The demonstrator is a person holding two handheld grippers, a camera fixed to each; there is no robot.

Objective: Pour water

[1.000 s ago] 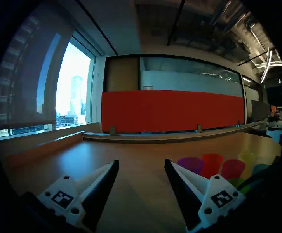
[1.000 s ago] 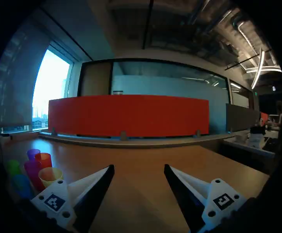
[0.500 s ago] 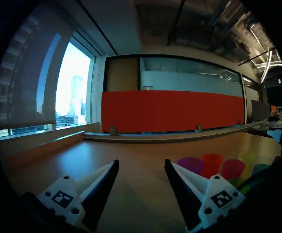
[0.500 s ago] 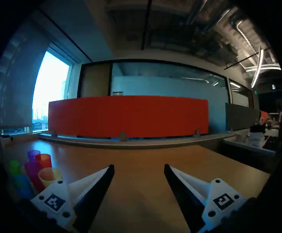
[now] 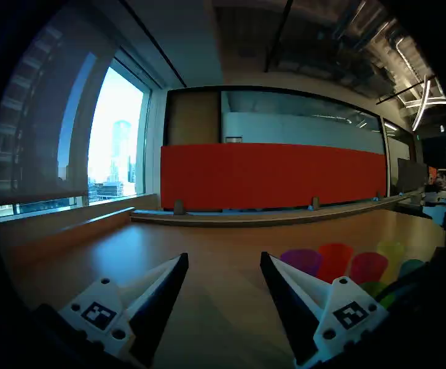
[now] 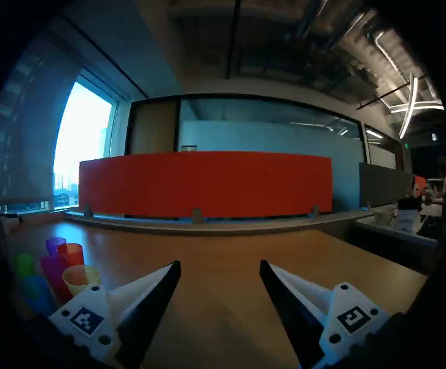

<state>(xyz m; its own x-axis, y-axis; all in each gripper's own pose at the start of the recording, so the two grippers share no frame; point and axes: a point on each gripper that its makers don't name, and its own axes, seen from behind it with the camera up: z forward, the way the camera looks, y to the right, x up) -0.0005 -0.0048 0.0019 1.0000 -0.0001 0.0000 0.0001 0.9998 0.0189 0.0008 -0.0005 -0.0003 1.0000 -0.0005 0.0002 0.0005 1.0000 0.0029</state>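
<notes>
Several coloured plastic cups stand together on the wooden table [image 5: 223,246]. In the left gripper view they sit at the lower right: a purple cup [image 5: 301,259], an orange cup [image 5: 335,257], a pink cup [image 5: 368,266] and a yellow cup [image 5: 392,252]. My left gripper [image 5: 223,261] is open, low over the table, with the cups just right of its right finger. In the right gripper view the same cluster is at the lower left, with an orange cup [image 6: 70,254] and a yellow cup [image 6: 80,278]. My right gripper [image 6: 220,265] is open and holds nothing.
A red divider panel [image 5: 272,175] runs along the table's far edge. A bright window [image 5: 115,150] with a sill lies to the left. At the far right stand desks with objects [image 6: 407,212].
The right gripper view has shifted very slightly; the cups sit a touch farther right in it. The left gripper has not moved.
</notes>
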